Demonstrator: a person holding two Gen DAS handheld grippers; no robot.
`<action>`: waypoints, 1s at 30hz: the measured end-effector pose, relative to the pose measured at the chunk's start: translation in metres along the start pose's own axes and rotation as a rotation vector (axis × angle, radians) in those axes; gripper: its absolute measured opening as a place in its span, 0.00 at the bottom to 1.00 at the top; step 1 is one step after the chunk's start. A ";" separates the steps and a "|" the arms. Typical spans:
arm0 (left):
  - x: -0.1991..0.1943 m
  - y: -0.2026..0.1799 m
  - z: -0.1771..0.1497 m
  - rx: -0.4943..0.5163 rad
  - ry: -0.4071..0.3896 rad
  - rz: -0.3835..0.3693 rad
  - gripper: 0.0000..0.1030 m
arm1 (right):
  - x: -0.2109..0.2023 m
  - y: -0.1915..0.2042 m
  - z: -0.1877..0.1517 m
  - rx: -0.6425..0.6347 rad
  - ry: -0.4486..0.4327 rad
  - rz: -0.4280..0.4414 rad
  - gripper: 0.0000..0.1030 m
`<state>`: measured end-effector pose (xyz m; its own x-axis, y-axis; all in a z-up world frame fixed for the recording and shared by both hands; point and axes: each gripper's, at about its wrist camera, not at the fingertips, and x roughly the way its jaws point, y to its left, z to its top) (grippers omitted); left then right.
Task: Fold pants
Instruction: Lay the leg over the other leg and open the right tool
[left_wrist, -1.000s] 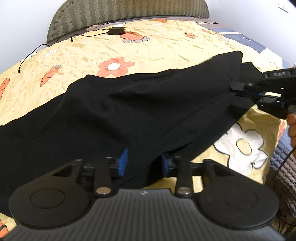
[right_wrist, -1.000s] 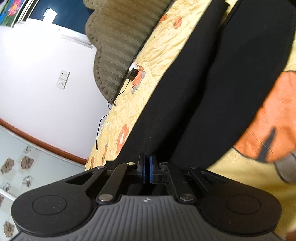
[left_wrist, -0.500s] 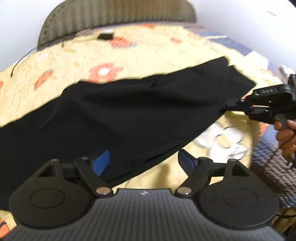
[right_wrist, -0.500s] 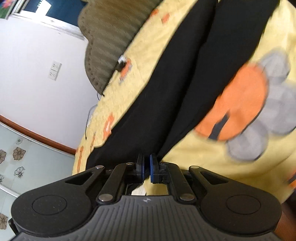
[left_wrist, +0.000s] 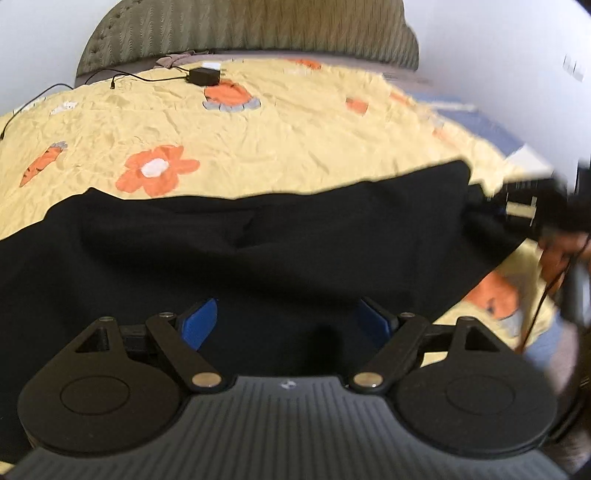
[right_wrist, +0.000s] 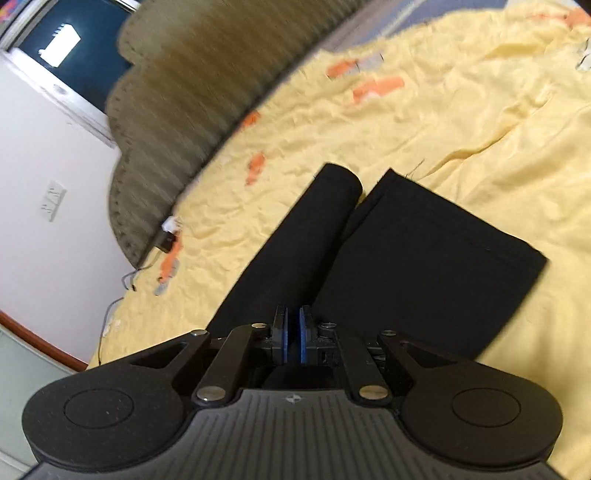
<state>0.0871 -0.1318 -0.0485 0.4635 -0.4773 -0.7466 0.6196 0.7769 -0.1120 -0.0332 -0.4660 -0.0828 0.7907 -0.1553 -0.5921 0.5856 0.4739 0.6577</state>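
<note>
The left gripper (left_wrist: 286, 323) is spread wide with nothing between its blue pads (left_wrist: 199, 325), hovering low over the near edge of the black pants (left_wrist: 258, 251). The right gripper (right_wrist: 294, 334) is pinched closed on a fold of the same fabric, blue pads nearly touching.

From the right wrist view the two legs run out toward 12 and 1 o'clock, lying side by side with their hems apart (one leg looks slightly rolled at the end). The pants lie across the yellow flowered bedsheet (left_wrist: 295, 140), with a charger brick (left_wrist: 204, 75) near the headboard (left_wrist: 243, 29) at 11 o'clock.

I judge the fold barely begun: the garment is spread lengthwise, legs not yet stacked, and every cross fold remains.
</note>
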 end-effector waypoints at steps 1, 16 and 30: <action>0.006 -0.004 -0.001 0.019 0.010 0.018 0.80 | 0.008 0.004 0.004 0.000 0.011 -0.001 0.05; 0.021 -0.003 -0.003 -0.045 0.043 0.020 0.87 | -0.004 0.050 0.065 -0.320 -0.136 -0.013 0.65; 0.023 -0.006 -0.002 -0.048 0.059 0.013 0.92 | 0.051 -0.014 0.103 -0.378 0.093 0.080 0.13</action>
<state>0.0922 -0.1468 -0.0662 0.4326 -0.4431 -0.7852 0.5817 0.8026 -0.1323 0.0173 -0.5696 -0.0740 0.8014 -0.0340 -0.5972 0.4022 0.7696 0.4959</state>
